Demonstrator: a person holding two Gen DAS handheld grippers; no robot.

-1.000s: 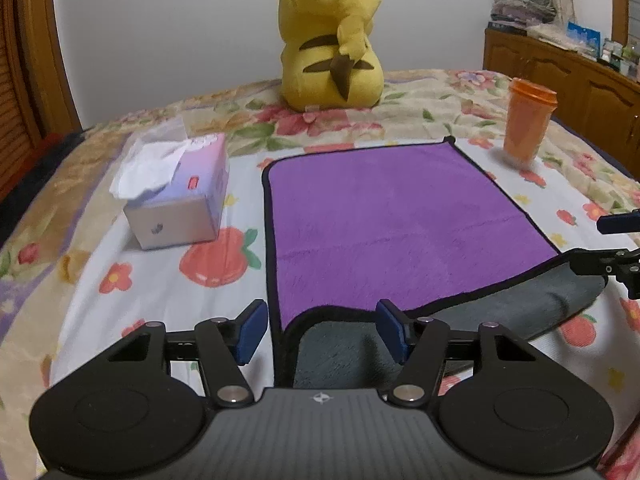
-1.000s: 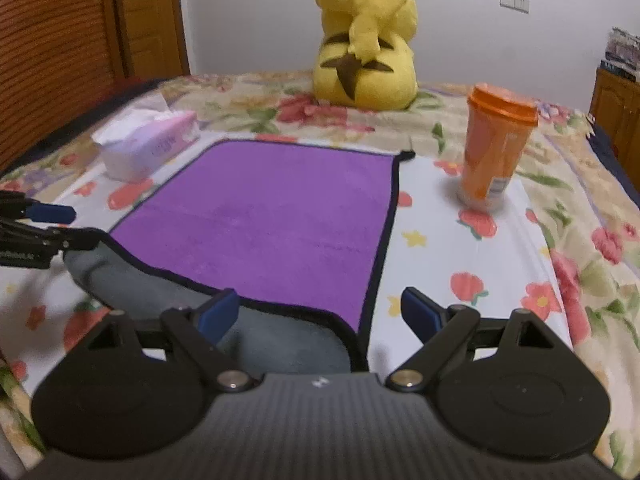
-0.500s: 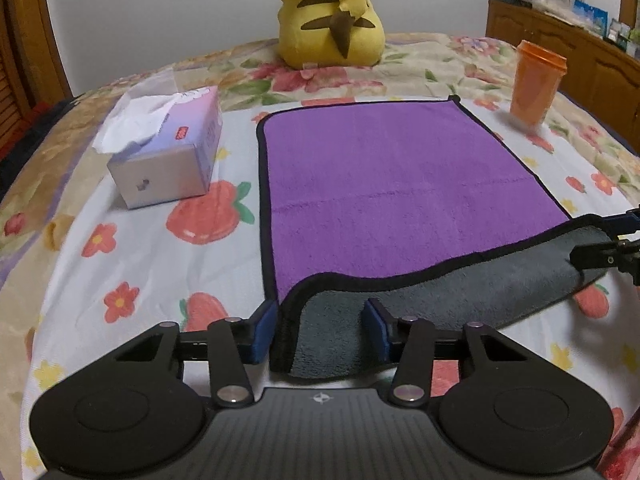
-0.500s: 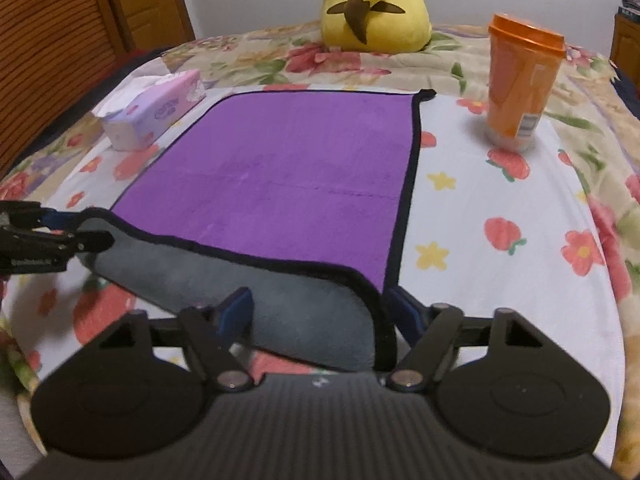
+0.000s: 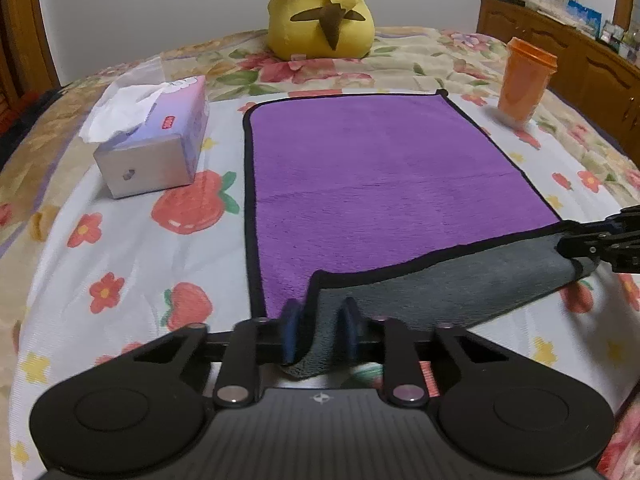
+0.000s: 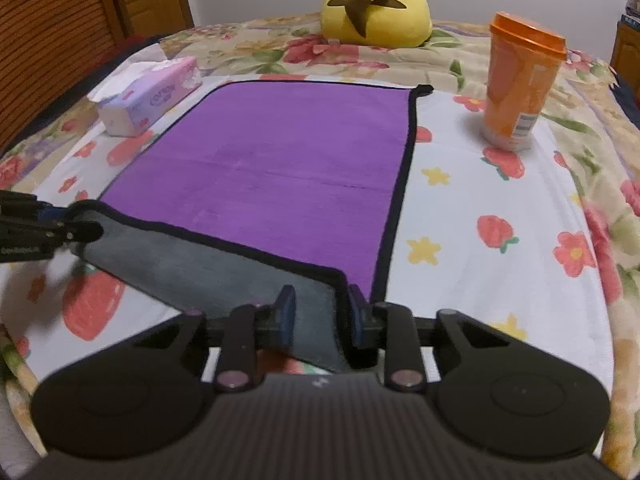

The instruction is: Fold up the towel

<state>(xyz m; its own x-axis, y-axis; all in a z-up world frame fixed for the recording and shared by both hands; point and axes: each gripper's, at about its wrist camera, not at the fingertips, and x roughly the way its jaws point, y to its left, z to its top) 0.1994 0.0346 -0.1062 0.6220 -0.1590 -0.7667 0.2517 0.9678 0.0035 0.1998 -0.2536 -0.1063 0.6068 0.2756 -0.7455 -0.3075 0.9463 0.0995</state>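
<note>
A purple towel (image 5: 380, 168) with a black hem and a grey underside lies flat on the flowered bed; it also shows in the right wrist view (image 6: 280, 164). Its near edge is lifted and turned over, grey side up. My left gripper (image 5: 318, 328) is shut on the towel's near left corner. My right gripper (image 6: 320, 320) is shut on the near right corner. Each gripper shows at the edge of the other's view, the right one (image 5: 600, 240) and the left one (image 6: 44, 228), with the grey strip stretched between them.
A tissue box (image 5: 156, 148) stands left of the towel. An orange lidded cup (image 6: 520, 84) stands to its right. A yellow plush toy (image 5: 320, 12) sits beyond the far edge. A wooden cabinet (image 5: 580, 56) lines the right wall.
Both grippers closed from open onto the towel's near corners and lifted them. The near edge has risen and moved forward over the purple side.
</note>
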